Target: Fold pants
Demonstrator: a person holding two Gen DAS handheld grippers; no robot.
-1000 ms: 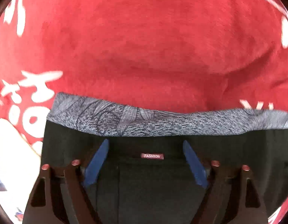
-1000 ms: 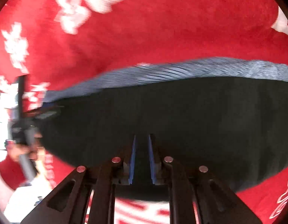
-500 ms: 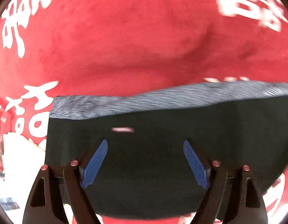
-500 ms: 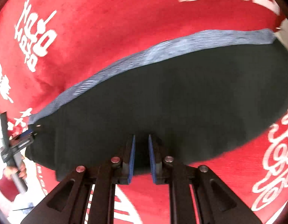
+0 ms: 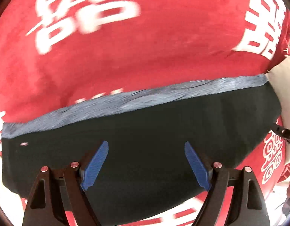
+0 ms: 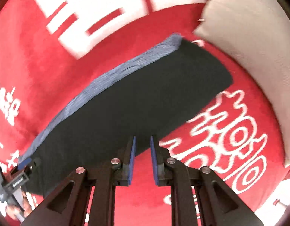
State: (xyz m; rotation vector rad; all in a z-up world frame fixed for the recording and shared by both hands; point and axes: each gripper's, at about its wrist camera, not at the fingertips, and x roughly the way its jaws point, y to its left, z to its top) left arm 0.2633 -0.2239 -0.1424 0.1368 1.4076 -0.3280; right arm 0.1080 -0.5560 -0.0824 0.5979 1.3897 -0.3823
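Note:
The black pants (image 5: 145, 141) lie folded on a red blanket, with a grey patterned waistband (image 5: 126, 101) along the far edge. They also show in the right wrist view (image 6: 135, 101). My left gripper (image 5: 145, 150) is wide open and empty above the pants' middle. My right gripper (image 6: 142, 141) is slightly open with a narrow gap, empty, its tips at the pants' near edge. The left gripper also shows at the pants' left corner in the right wrist view (image 6: 19, 171).
The red blanket (image 5: 145, 47) with white printed characters covers the surface. A beige cushion (image 6: 248, 37) lies at the far right, close to the pants' right end. The right gripper's tip (image 5: 284, 133) shows at the right edge of the left view.
Both grippers have pulled back and up from the pants. The right gripper has let go of the black cloth and its fingers now stand a little apart.

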